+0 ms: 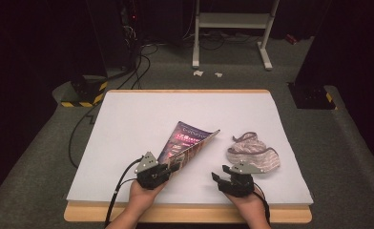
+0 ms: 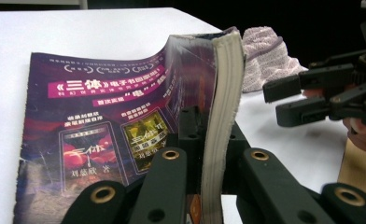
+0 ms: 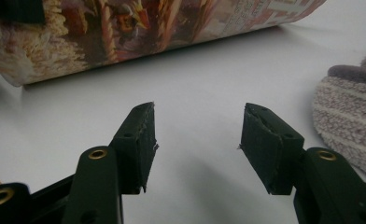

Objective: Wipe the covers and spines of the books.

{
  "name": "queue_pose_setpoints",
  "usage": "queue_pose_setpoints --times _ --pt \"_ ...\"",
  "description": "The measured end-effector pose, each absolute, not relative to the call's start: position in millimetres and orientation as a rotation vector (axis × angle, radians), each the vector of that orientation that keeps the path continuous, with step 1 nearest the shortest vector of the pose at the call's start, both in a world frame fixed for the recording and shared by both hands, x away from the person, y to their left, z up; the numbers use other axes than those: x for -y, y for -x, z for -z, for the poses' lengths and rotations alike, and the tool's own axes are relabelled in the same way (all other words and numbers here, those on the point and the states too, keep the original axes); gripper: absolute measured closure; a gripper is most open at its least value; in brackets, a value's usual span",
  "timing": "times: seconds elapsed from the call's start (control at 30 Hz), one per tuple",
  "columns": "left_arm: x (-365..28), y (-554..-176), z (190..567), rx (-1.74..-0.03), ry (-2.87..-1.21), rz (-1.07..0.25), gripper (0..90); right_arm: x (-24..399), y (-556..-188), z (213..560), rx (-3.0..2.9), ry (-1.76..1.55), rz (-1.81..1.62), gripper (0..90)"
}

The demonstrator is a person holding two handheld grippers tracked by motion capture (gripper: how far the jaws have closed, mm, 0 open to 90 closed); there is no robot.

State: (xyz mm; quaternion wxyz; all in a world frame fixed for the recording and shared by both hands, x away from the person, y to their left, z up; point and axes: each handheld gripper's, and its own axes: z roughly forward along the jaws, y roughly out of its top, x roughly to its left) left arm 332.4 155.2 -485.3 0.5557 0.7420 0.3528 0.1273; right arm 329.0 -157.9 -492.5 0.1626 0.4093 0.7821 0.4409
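High view: left gripper (image 1: 171, 168) clamped on the near edge of the magazine (image 1: 187, 140), jaws pointing to about 2 o'clock; the gripped half lifts off the white table (image 1: 128, 124), the other half lies flat. Left hand (image 1: 142, 191) comes in from 6 o'clock, forearm angled toward 1. Right gripper (image 1: 217, 175) sits at 3 o'clock of the left one, jaws apart with nothing between them, pointing to about 10. Right hand (image 1: 244, 198) low near the table's front edge. Cloth (image 1: 252, 152) bunched at 1 o'clock of the right gripper, just beside it.

Left gripper view: jaws pinch the page block of the magazine (image 2: 125, 116), which stands upright between them, purple cover curling away to 9 o'clock. Right gripper (image 2: 274, 100) at 3 o'clock, jaws parted, empty. Cloth (image 2: 265, 56) behind at 1.

Right gripper view: fingers (image 3: 137, 140) apart over bare table, touching nothing. Magazine (image 3: 148, 28) at 12 o'clock, cloth (image 3: 349, 121) at 3.
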Motion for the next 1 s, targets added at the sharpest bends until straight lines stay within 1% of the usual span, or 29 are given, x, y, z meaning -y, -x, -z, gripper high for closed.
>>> queue_pose_setpoints --times 0.13,0.3,0.37,0.53,0.73,0.87,1.0 --pt "-155 -332 488 -0.836 -1.758 -0.288 83.6 164 -331 485 -2.198 -1.160 -1.255 43.4" --pt "-157 -333 489 -0.842 -1.755 -0.275 83.6 182 -335 471 -2.113 -1.172 -1.221 38.0" --pt "-157 -332 490 -0.844 -1.755 -0.274 83.6 193 -338 464 -2.063 -1.193 -1.197 34.5" --pt "-158 -331 492 -0.848 -1.761 -0.273 83.6 217 -347 456 -1.990 -1.254 -1.119 28.7" --pt "-159 -329 494 -0.852 -1.765 -0.276 83.6 236 -362 460 -1.966 -1.323 -1.019 20.4" --pt "-158 -328 495 -0.854 -1.772 -0.279 83.6 245 -371 466 -1.947 -1.368 -0.987 20.6" --pt "-158 -327 496 -0.860 -1.772 -0.276 83.6 251 -384 480 -1.977 -1.432 -0.941 19.6"
